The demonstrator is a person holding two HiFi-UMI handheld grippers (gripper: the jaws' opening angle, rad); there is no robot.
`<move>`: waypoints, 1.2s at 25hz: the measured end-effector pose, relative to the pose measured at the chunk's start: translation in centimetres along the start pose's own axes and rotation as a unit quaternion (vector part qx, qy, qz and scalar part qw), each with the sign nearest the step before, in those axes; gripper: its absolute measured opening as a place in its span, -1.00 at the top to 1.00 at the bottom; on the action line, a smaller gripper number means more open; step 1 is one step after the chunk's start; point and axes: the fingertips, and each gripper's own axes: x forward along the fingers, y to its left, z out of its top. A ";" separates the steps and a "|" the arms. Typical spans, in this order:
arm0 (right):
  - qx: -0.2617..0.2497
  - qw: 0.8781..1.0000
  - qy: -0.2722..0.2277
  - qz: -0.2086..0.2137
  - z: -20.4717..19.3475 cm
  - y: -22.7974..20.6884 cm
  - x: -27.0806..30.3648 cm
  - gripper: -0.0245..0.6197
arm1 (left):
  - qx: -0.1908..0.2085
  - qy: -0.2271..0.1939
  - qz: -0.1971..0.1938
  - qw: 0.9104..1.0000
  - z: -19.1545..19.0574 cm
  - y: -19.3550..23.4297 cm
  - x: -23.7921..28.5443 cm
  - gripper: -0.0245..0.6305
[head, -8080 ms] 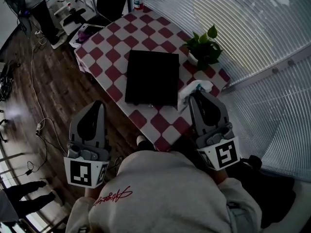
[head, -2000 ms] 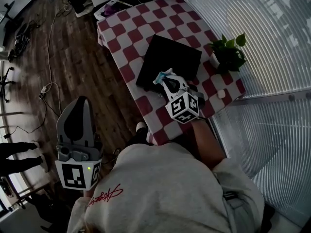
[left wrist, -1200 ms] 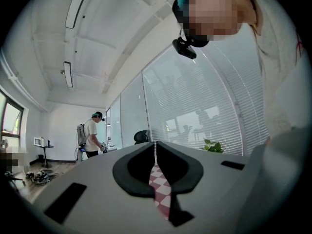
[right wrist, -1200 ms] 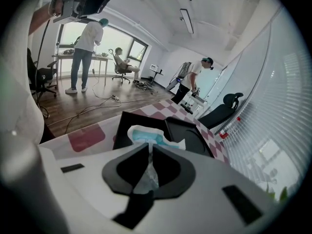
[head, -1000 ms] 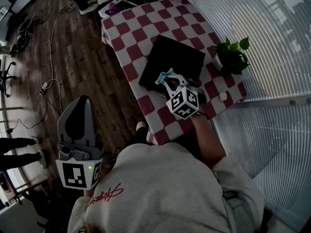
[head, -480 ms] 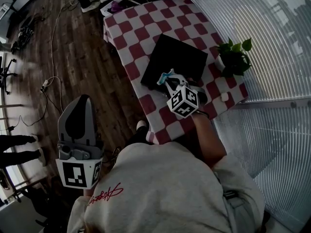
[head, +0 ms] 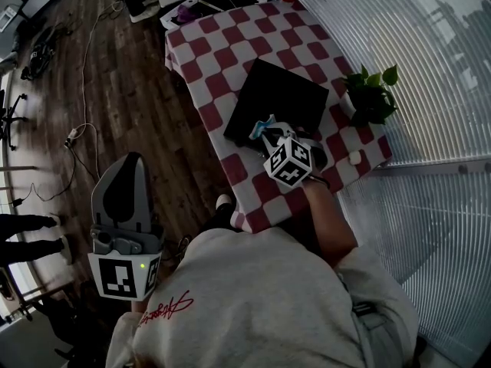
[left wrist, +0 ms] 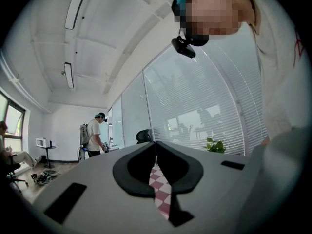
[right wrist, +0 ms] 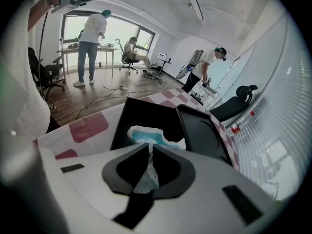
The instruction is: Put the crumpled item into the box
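Right tool [right wrist: 148, 150] clamped on crumpled item [right wrist: 146, 133], carried from desk [head: 207, 52] to box [head: 280, 90] near edge, frame centre; release likely next. Left tool [left wrist: 156, 147] closed, empty.

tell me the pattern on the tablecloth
The tablecloth has red and white checks, clearest in the head view.

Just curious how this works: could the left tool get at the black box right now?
Probably not from where it is: the left tool hangs over the floor, off the table and shut. Nothing stands between it and the black box, though.
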 end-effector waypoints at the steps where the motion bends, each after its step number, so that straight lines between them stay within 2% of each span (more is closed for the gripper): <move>1: -0.001 1.000 0.002 0.003 0.0 0.1 0.1 0.81 | -0.001 0.000 0.001 1.000 0.0 0.0 0.0 0.85; 14: -0.011 0.999 0.021 0.024 -0.4 0.9 1.3 0.81 | -0.001 0.002 0.011 1.000 0.0 0.6 -0.2 0.85; 30: 0.001 0.999 0.025 0.033 -0.8 0.8 2.0 0.80 | -0.002 0.007 0.009 1.000 -0.4 0.4 0.2 0.85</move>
